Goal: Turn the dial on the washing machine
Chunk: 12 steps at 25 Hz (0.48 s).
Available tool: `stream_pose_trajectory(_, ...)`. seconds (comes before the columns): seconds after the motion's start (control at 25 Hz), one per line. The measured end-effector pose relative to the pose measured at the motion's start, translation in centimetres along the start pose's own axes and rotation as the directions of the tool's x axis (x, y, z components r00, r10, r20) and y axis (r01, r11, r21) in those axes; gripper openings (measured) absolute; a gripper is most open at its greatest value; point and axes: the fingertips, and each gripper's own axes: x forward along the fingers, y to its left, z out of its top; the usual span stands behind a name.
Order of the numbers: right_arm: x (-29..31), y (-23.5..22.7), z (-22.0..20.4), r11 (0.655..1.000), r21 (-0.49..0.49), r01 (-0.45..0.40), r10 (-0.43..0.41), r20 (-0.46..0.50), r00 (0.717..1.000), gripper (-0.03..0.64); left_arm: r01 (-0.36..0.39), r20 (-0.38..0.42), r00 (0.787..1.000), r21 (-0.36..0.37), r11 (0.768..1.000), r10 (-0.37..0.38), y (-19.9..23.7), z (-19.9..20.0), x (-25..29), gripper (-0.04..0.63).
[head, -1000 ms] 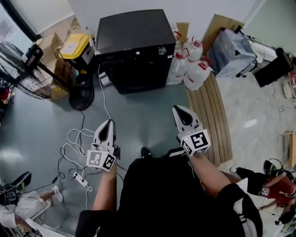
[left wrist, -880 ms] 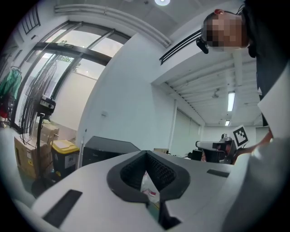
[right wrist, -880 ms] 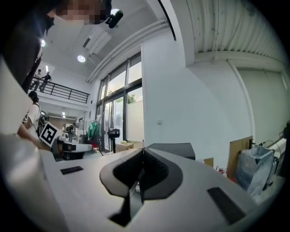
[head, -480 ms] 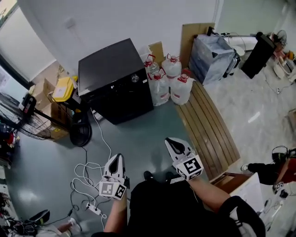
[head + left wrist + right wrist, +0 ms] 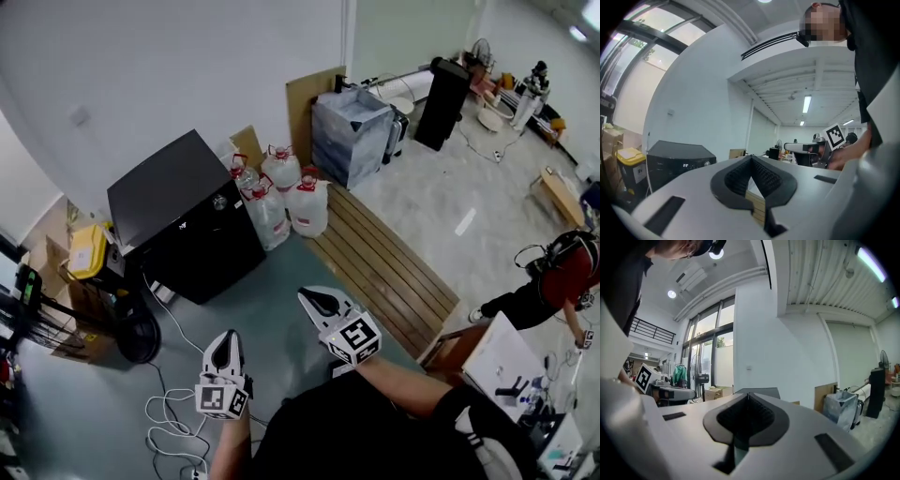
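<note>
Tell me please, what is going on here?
A person holds a gripper in each hand. The left gripper and the right gripper point roughly toward a black washing machine but are well short of it. Both have their jaws together and hold nothing. The dial on the machine's front is not yet touched. Water jugs stand beside the machine.
</note>
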Motion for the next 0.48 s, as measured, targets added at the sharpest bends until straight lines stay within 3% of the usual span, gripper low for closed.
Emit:
stream_pose_trajectory(0.08, 0.6, 1.1, 0.2, 1.000, -0.011, -0.001, 0.001, -0.001, 1.000, 0.021, -0.008, -0.008, 1.000, 0.019, 1.000, 0.008, 1.0, 0.1, -0.4, 0.014)
stream_pose_trajectory(0.48, -1.1, 3.1, 0.4, 0.998, 0.019, 0.052, -0.052, -0.025, 0.998, 0.021, -0.004, 0.008, 1.000, -0.059, 0.998, 0.004, 1.7, 0.9, -1.7, 0.014)
